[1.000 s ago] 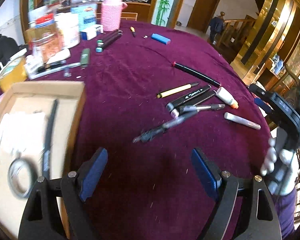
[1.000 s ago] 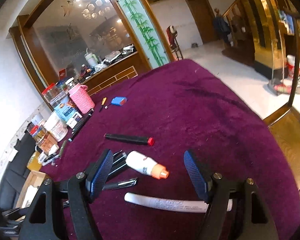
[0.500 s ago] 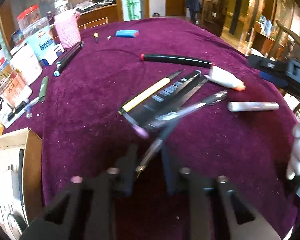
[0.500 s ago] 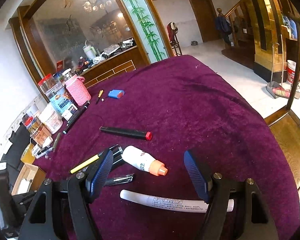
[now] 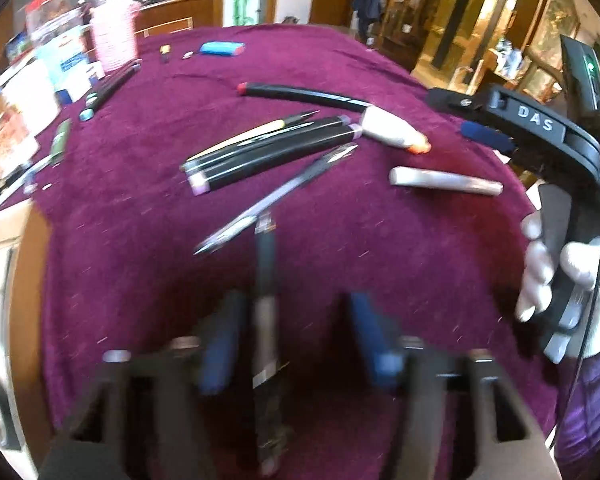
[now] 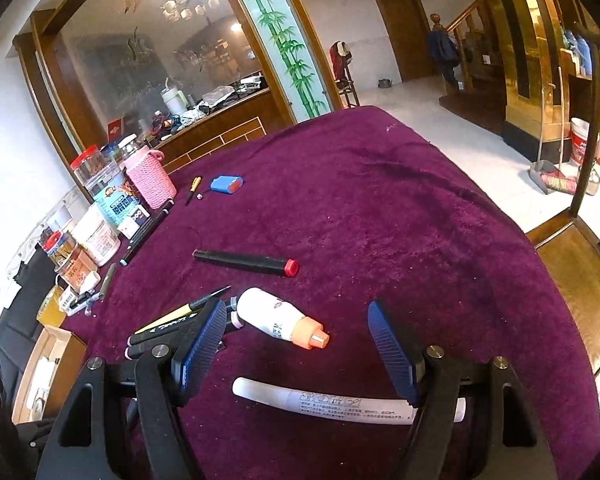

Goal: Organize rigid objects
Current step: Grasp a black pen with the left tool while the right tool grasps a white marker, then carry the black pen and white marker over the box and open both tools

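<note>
Between left hand-held gripper (image 5: 296,336) pads: pen (image 5: 266,312)

White raised letters "DAS" stand on the black body of the right hand-held gripper (image 5: 534,122), seen from the left wrist view. The white tube (image 6: 348,402) lying on the table (image 6: 380,208) carries a row of small symbols and fine print, probably Chinese, too small to read.

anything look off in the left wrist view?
Yes. A dark pen lies between the pads of the left claw, but nearer the left pad, and the pads stand apart from it, so it looks ungripped. That view is motion-blurred, so contact is uncertain. The right claw is open over the white tube.
</note>
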`<state>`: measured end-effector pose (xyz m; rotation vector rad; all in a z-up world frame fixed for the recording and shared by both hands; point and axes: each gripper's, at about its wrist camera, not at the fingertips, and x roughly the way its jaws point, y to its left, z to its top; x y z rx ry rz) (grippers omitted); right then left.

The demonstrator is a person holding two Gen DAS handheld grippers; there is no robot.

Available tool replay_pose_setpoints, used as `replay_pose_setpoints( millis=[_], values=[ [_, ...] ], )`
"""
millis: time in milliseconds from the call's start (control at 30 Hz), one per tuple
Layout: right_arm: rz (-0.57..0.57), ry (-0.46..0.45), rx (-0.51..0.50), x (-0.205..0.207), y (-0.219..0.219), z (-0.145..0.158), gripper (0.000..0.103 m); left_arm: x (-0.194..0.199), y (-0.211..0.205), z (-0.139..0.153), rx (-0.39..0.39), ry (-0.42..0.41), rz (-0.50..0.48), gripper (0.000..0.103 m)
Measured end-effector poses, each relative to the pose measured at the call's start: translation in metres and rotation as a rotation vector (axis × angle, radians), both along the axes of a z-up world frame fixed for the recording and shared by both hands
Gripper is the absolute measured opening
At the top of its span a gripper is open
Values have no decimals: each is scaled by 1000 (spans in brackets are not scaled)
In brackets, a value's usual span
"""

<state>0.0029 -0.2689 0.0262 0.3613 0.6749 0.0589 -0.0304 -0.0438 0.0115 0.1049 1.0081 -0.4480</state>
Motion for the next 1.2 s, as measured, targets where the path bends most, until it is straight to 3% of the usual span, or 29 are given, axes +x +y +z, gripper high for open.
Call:
replay_pose_setpoints(
  millis=[67,100,133,167,267,533,733,967,1133,1200],
  values=[
    [-6,1,2,0,-2,-1,77,-6,-12,-3,67,-64,5,65],
    [-8,2,3,0,-2,-1,77,-9,-16,-3,85,-79,2,56],
    [-11,4,4,0,-3,-2,77,-10,-15,0,75,-86,7,22],
    [-13,8,5,1,-4,-3,77,-11,-12,1,79,-89,14,11],
    [-12,13,5,2,-5,-4,77,-12,7,5,2,-37,30,11],
    [5,22,37,4,-9,-7,77,-44,51,45,-132,-94,71,11],
    [23,82,287,7,-38,-28,77,-75,88,72,-193,-156,112,11],
    [32,157,384,-9,-34,-35,77,-95,128,79,-212,-177,154,11],
    [153,224,328,-28,-3,-33,77,-100,143,76,-239,-176,168,11],
    [167,240,225,-31,10,-29,77,-101,146,74,-254,-171,172,11]
  ],
)
